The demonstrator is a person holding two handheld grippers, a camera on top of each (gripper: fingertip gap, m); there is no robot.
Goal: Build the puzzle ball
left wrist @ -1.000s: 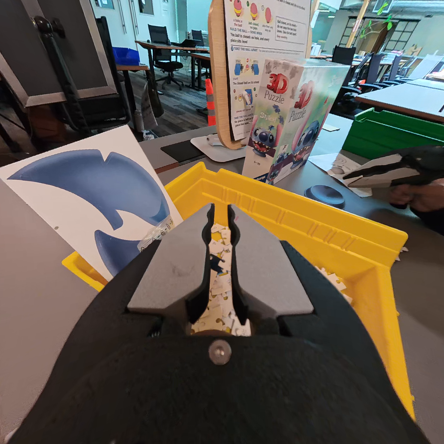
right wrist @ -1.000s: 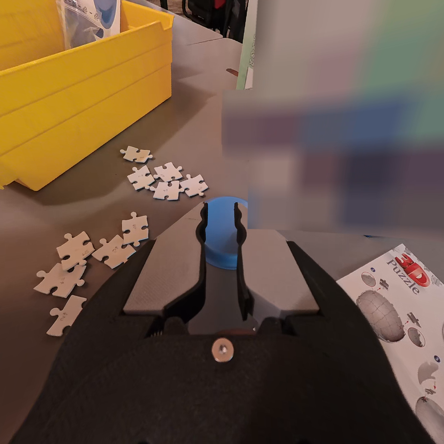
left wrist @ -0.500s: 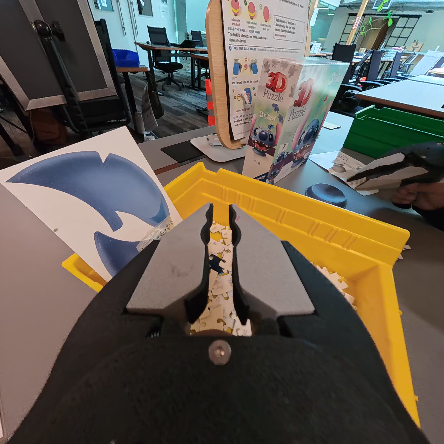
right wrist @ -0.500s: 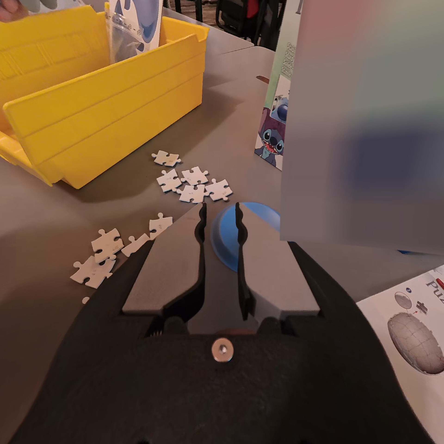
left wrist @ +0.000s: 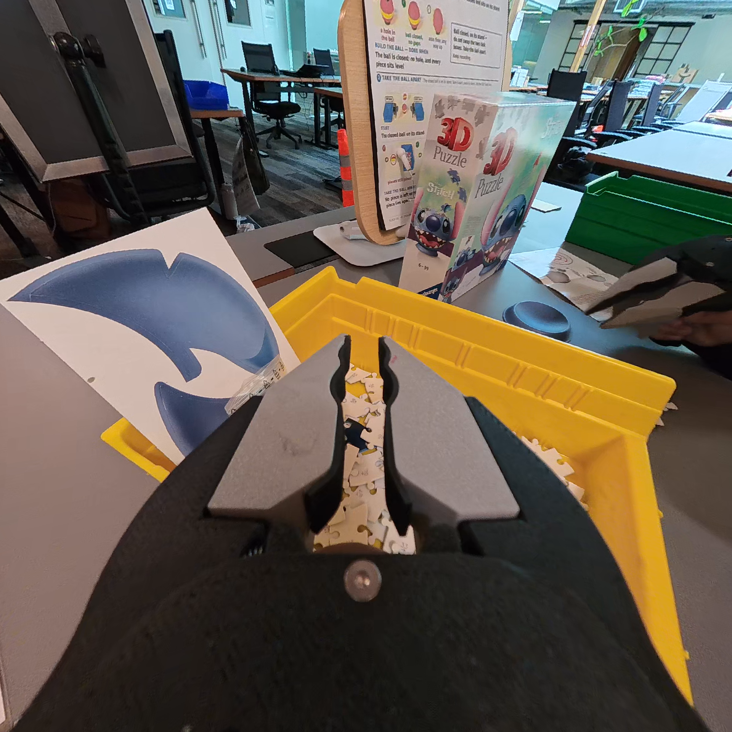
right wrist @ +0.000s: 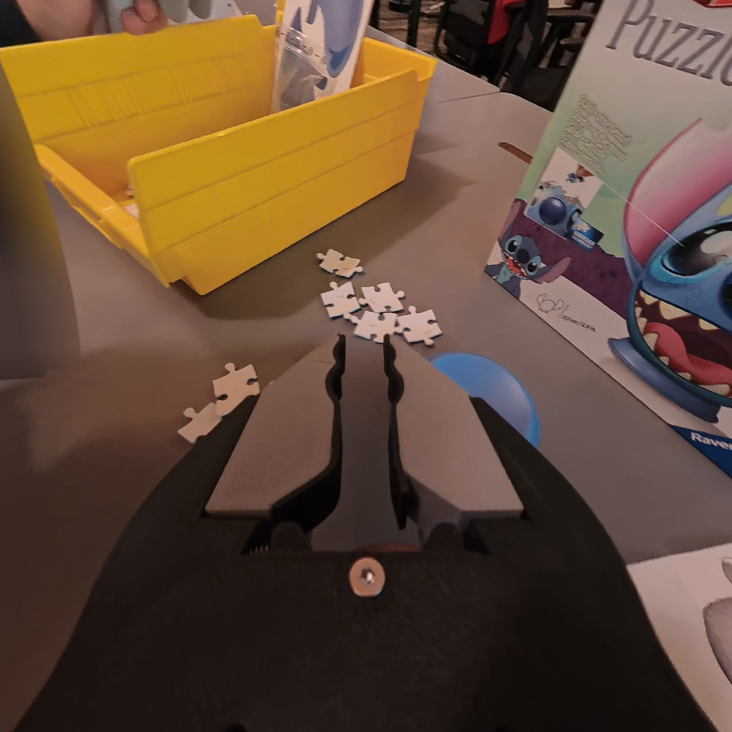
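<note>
The grey table (right wrist: 495, 222) carries everything. The yellow bin (left wrist: 515, 368) sits on it as the stock of loose parts, with a white card printed with blue shapes (left wrist: 130, 325) leaning in one end, probably parked there out of the way. The puzzle box (right wrist: 633, 237) stands upright beside the work area, likely as a picture reference. The blue stand (right wrist: 491, 388) waits near it, apparently for the finished ball.

The left gripper (left wrist: 363, 344) hangs over the bin's heap of puzzle pieces (left wrist: 366, 431), jaws parted by a narrow gap and holding nothing, seemingly choosing a piece. The right gripper (right wrist: 362, 342) hovers low over the table, also parted and empty, aimed at 5 pale pieces (right wrist: 376, 309) lying face down; 2 more pieces (right wrist: 222, 400) lie to its left. No ball is assembled yet.
</note>
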